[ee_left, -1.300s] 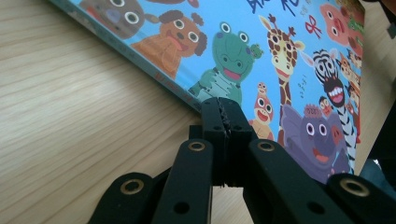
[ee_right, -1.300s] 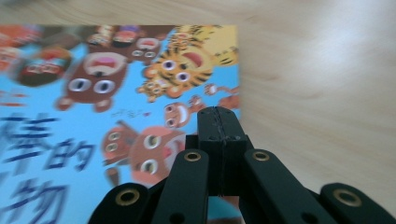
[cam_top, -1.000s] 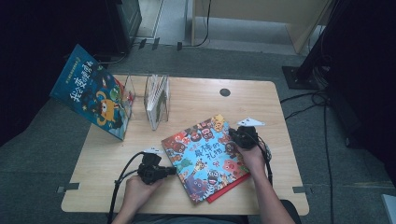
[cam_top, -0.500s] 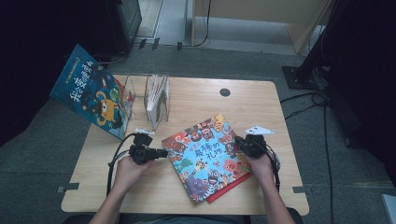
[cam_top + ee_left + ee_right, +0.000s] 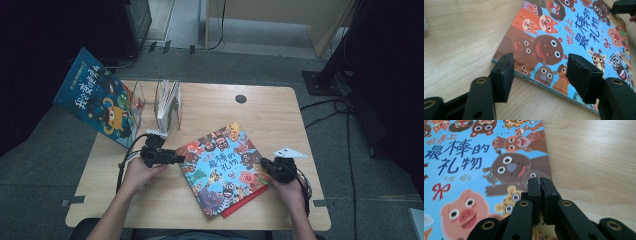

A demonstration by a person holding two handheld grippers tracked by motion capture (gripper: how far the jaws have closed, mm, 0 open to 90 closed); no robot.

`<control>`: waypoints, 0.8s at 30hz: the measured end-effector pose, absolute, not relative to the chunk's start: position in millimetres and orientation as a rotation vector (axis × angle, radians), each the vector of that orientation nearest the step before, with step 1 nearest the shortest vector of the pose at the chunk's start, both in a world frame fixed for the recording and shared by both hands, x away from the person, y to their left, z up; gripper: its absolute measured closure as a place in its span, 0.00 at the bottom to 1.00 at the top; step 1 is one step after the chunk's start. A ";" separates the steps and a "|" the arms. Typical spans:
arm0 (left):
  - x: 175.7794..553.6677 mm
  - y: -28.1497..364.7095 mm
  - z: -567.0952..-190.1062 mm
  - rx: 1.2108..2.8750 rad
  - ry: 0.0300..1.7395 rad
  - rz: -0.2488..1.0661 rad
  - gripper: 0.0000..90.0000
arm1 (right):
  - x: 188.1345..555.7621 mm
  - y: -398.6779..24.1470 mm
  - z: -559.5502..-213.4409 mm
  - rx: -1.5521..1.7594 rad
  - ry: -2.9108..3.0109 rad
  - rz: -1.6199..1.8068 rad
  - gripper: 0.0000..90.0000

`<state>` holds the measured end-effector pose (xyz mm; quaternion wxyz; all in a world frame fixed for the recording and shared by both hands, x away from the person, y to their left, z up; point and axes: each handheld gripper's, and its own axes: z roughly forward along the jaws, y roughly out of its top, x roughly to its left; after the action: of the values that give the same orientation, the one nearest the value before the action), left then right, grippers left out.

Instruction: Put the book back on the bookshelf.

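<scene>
The picture book [image 5: 226, 170] lies flat and skewed on the wooden worktop [image 5: 270, 112], nearer the person's side, its bottom corner close to the front edge. There's plenty of bare wood behind it toward the far edge and to its left, less on the right.

Clear rack [image 5: 168, 102] at the far left of the worktop has what look like a few thin books standing in it. Another blue book [image 5: 97, 97] leans against its left side and sticks out past the worktop edge.

The cover is bright blue, crammed with cartoon animals (bears, a pig, giraffe, zebra) plus dark blue Chinese lettering. A red edge peeks out underneath at the lower right.

The left gripper [image 5: 539, 72] has just been opening: its jaws stand wide apart over the book's left edge, nothing pinched between them. The right gripper [image 5: 540, 182] has its jaws pressed together, holding nothing, tip sitting over the cover near the book's right edge.
</scene>
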<state>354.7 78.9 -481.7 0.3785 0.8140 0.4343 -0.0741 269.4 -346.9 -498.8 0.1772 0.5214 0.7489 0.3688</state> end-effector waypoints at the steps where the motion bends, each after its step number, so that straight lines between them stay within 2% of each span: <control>1: 355.7 79.5 -482.1 2.073 1.111 -0.190 0.41 | 266.1 -348.4 -498.8 1.481 2.115 1.043 0.97; 24: 376.4 78.7 -485.9 2.088 1.099 -0.132 0.42 | 214.5 -371.9 -499.0 1.519 2.105 1.023 0.97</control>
<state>376.4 78.7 -485.9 0.3794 0.8174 0.4304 -0.0518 214.5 -371.9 -499.0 0.1750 0.5360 0.7429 0.3609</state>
